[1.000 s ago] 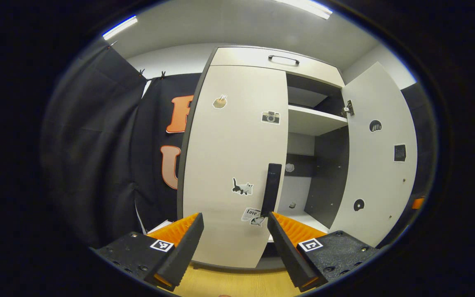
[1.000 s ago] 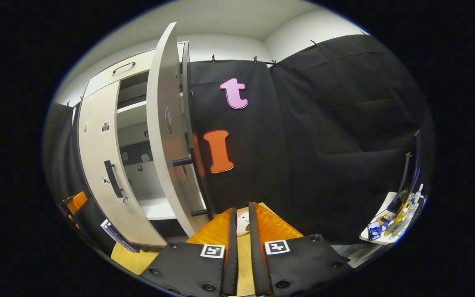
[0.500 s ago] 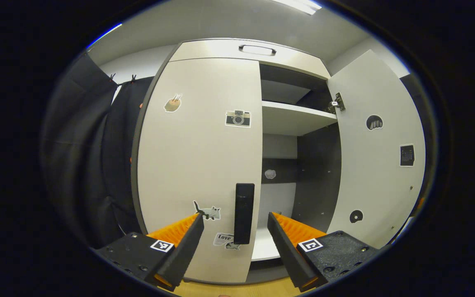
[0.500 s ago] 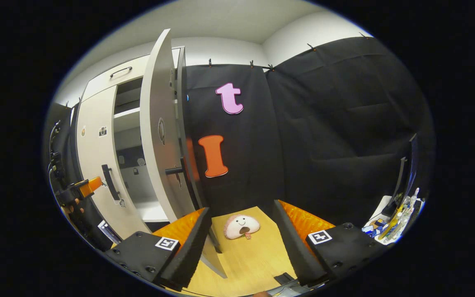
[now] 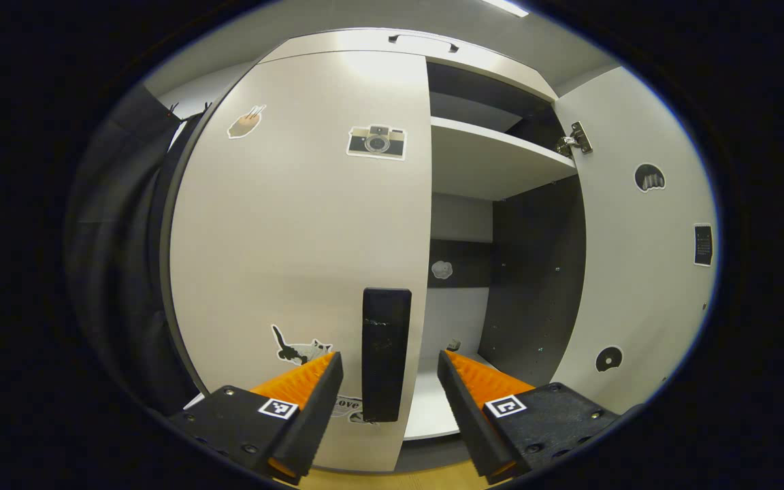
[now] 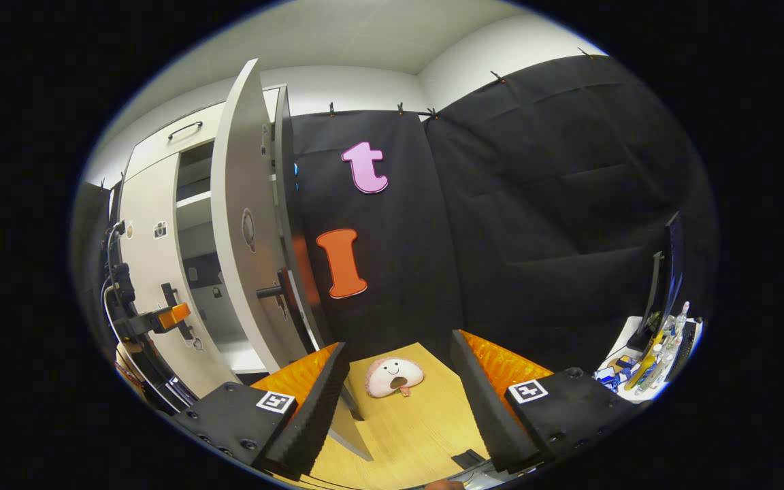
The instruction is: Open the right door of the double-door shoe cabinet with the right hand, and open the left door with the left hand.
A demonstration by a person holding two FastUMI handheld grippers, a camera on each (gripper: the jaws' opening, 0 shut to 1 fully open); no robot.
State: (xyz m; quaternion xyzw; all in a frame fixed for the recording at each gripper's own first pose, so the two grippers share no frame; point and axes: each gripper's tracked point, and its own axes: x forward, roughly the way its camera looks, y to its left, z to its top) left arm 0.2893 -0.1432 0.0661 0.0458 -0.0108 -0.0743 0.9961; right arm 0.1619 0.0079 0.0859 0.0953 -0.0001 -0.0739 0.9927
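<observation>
Black left-door handle between spread left gripper fingers, untouched

Recording booth, black cloth walls, shoe cabinet, wooden floor, cluttered side table

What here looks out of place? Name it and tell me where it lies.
A small round plush toy with a face lies on the bare wooden floor beside the open right door, ahead of the right tool: an odd spot. The cabinet itself looks sound.

Clutter on the side table too small to tell.
</observation>
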